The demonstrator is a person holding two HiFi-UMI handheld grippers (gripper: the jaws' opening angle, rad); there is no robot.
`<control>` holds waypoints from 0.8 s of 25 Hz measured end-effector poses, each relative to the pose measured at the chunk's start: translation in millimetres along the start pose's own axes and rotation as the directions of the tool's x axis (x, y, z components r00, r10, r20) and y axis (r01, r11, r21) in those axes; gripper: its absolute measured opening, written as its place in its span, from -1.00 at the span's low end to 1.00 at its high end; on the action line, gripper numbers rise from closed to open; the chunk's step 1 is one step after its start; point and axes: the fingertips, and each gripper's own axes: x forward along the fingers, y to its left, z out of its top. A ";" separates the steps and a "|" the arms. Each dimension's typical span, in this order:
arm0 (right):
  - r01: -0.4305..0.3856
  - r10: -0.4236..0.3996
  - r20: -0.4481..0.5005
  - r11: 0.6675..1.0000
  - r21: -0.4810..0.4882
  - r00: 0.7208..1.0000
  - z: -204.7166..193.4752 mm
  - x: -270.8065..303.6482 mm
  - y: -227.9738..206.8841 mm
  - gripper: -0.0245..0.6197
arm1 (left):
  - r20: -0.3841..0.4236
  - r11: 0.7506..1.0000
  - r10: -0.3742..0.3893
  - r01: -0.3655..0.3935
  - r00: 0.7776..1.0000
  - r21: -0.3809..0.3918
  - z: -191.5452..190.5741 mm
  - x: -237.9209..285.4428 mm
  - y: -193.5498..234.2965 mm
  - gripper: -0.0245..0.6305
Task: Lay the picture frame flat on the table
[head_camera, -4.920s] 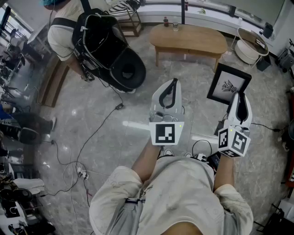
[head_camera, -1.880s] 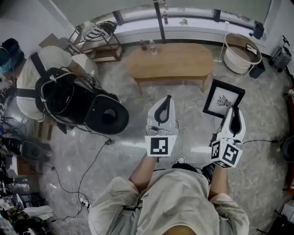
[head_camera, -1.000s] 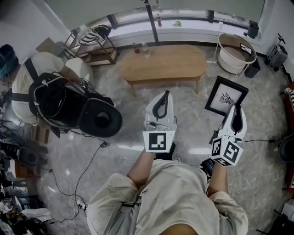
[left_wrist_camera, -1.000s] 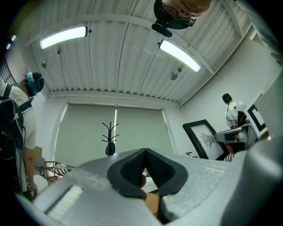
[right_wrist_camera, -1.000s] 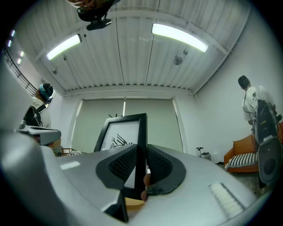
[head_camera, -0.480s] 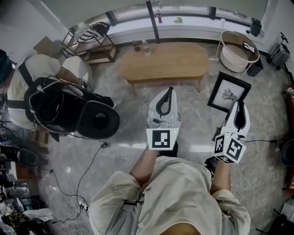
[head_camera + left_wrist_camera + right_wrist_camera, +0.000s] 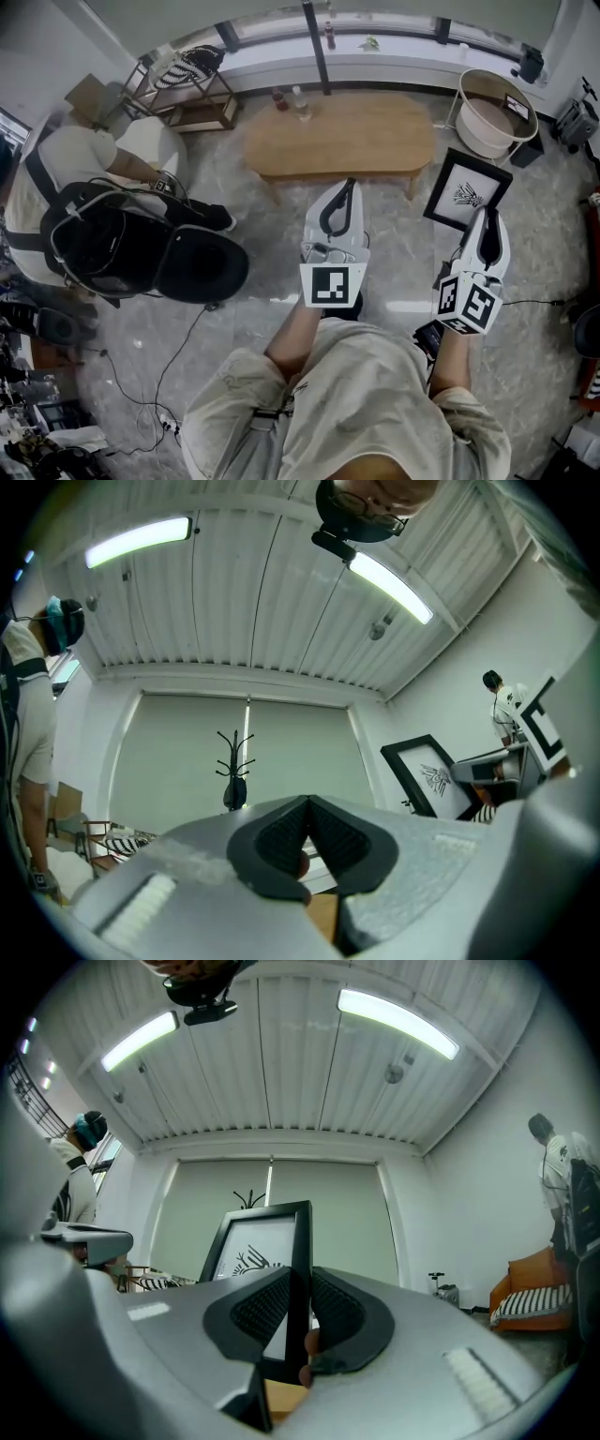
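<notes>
Right tongs (image 7: 487,225): clamp picture frame (image 7: 466,190) edge.
Left tongs (image 7: 342,193): clenched, empty.
Risk: frame pivots, strikes tabletop (image 7: 366,141) corner-first.

Matt wooden table (image 7: 356,141); glossy, stone-like floor (image 7: 253,277); smooth black picture frame (image 7: 467,192), perhaps plastic.
</notes>
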 end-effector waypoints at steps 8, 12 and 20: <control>-0.017 0.017 -0.031 1.000 0.006 0.999 -26.4 66.4 31.7 -0.70 | -0.039 1.000 -0.012 0.013 0.999 0.023 -29.2 51.6 37.9 -0.91; -0.015 0.015 -0.056 1.000 0.003 0.998 -40.9 101.8 45.7 -0.70 | -0.067 1.000 -0.019 0.020 0.998 0.013 -48.3 81.8 55.9 -0.91; -0.027 0.025 -0.113 0.999 -0.017 0.993 -70.0 164.1 79.7 -0.70 | -0.115 0.999 -0.017 0.013 0.993 -0.036 -86.4 132.7 100.3 -0.91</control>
